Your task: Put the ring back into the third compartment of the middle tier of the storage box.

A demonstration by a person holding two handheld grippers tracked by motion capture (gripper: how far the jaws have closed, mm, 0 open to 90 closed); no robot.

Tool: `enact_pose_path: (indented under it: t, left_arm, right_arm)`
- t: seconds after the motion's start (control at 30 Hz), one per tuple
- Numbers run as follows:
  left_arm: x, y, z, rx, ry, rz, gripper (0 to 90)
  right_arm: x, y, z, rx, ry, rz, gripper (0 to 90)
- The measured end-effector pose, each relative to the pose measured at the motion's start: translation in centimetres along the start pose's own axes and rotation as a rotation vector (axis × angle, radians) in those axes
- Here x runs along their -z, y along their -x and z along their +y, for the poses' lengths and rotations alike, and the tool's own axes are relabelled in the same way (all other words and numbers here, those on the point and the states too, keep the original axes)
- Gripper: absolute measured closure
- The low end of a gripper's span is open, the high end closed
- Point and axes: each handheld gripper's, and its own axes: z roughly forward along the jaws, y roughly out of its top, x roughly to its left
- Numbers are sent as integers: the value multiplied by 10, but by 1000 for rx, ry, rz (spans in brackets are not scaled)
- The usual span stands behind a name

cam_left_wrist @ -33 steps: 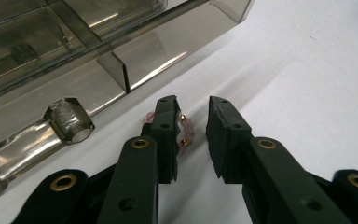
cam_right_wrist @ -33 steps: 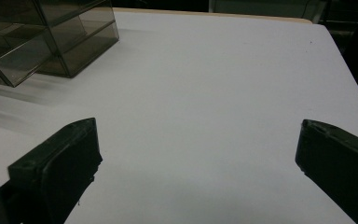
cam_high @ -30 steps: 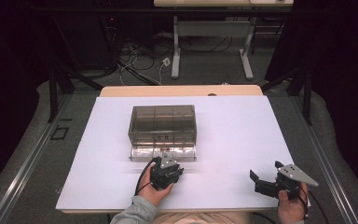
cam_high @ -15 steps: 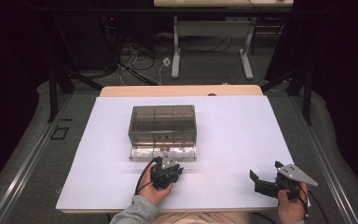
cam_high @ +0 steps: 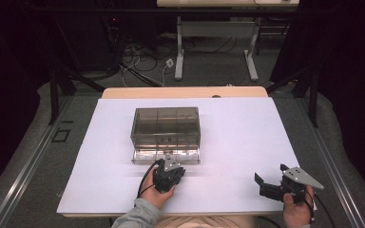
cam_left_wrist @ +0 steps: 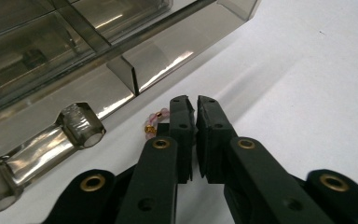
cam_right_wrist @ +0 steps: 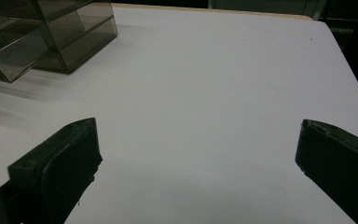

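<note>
A smoky clear plastic drawer box [cam_high: 166,128] stands on the white table [cam_high: 247,137], toward its middle, with a low drawer [cam_high: 166,156] pulled out at the front. Through the tinted walls, dividers split the box into several compartments; what lies inside them cannot be made out. In the left gripper view the drawer's front carries a clear faceted handle [cam_left_wrist: 42,140], and a partition crosses the open tray, which looks bare where it shows.

The left gripper [cam_left_wrist: 194,105] sits just in front of that drawer, jaws drawn almost together. A beaded bracelet [cam_left_wrist: 154,122] of pink and gold beads peeks out beside the left jaw; whether the jaws pinch it cannot be told.

The right gripper [cam_right_wrist: 198,149] hovers near the table's front right corner, well apart from the box, jaws spread wide with nothing between them.
</note>
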Motion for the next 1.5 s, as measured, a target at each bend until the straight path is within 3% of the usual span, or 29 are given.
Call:
enact_pose_path:
  t: [1.5]
  left_arm:
    - [6, 5, 2, -14, 8, -21, 876]
  right_arm:
    - [0, 2, 0, -9, 4, -2, 0]
